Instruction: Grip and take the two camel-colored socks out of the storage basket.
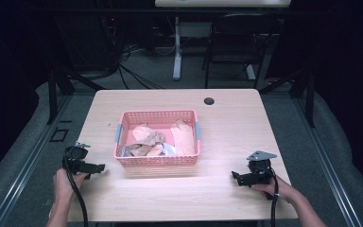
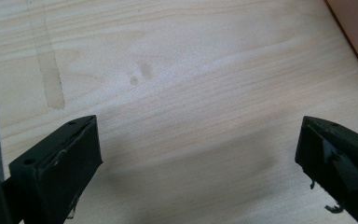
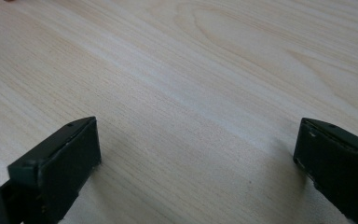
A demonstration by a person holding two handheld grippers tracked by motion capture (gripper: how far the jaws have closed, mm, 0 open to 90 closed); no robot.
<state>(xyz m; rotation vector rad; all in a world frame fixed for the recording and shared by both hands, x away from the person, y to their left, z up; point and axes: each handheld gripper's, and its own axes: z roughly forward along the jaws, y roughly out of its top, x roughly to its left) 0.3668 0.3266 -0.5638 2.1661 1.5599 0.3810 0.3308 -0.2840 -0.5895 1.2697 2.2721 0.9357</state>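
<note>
- My left gripper (image 1: 86, 166) sits low over the near-left of the counter (image 1: 227, 127), fingers (image 2: 58, 170) spread wide with nothing between them. It's pointed right, toward the basket, so I'd guess it's just parked ready to go in.
- My right gripper (image 1: 246, 178) is at the near right, fingers (image 3: 56, 168) also released and empty, aimed left at that same basket.
- The pink basket (image 1: 157, 161) sits mid-counter between the two grippers, a bit closer to my left one. Its corner peeks in at the far right of the left gripper view.
- Inside it there's a heap of crumpled tan and brown stuff (image 1: 146, 142). It looks like paper or cloth, but I can't tell which.
- The basket's near wall stands between both grippers and the heap, so I reckon I'd have to come in over the rim.
- There's a cable hole (image 1: 209, 100) far right on the counter and a chair (image 1: 238, 35) beyond it, neither in the way.
</note>
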